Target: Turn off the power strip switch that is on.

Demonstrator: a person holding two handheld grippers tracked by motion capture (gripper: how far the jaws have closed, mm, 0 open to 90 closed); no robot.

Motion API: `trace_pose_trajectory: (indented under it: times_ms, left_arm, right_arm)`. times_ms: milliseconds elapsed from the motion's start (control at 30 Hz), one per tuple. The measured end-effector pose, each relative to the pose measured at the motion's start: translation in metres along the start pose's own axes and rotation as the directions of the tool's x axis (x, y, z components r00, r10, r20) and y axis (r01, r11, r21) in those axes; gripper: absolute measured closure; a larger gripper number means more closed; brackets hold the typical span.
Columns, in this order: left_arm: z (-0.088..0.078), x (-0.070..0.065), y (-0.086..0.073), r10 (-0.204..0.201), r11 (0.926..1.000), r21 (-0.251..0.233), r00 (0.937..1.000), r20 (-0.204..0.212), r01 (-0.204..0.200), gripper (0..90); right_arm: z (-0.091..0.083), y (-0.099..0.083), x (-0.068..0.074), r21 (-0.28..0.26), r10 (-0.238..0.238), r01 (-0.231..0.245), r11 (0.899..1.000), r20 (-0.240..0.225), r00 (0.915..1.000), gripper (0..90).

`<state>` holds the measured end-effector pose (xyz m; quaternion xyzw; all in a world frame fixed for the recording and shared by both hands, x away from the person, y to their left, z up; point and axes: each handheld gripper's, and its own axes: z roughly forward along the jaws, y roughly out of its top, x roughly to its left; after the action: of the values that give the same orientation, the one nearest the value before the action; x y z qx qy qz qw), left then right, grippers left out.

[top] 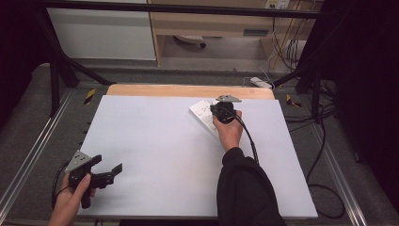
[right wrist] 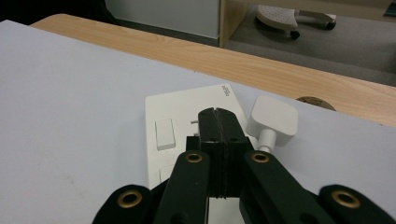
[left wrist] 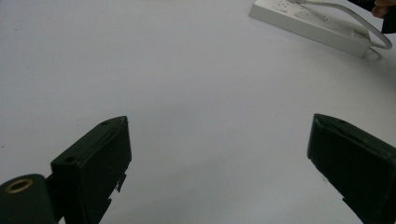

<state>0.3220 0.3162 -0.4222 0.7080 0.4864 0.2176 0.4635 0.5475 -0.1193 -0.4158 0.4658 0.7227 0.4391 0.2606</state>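
A white power strip is lying on the white sheet covering the worktop, toward the far right part of it, turned at a slant. In the left gripper view the power strip is showing at the far right, with its white cord looping off its end.

The right tongs are sitting directly over the strip, held from the near side by the right hand, whose dark sleeve is reaching in from the near edge. In the right gripper view the right tongs are clenched, the two black jaws pressing flat against each other with nothing between them, their tips resting just above the strip's top face. A rocker switch is sitting just left of the jaws, and a white plug is lying just right of them, beside the strip's edge; whether the tips are touching the strip cannot be told.

The left tongs are hanging at the near left corner of the sheet, well apart from the strip, gripped by the left hand. In their own view the left tongs are released, jaws spread wide over bare sheet, holding nothing.
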Motion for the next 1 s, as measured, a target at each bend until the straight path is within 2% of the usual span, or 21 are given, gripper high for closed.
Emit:
trace_pose_trajectory:
  times_ms: [300,733,1000]
  left_arm:
    - [0.0,0.0,0.0,0.002,1.0,0.001,1.0,-0.001,-0.002,6.3]
    - [0.0,0.0,0.0,0.0,1.0,0.0,1.0,-0.003,0.0,6.3]
    - [0.0,0.001,0.0,-0.002,1.0,-0.002,1.0,-0.003,0.002,6.3]
  right_arm:
    - [-0.001,0.0,0.005,0.006,0.004,-0.004,1.0,-0.01,0.9999,90.0]
    - [0.004,-0.004,0.027,0.026,0.011,-0.01,1.0,-0.027,0.9996,90.0]
    - [0.009,-0.006,0.034,0.05,0.018,-0.018,0.999,-0.006,0.9998,90.0]
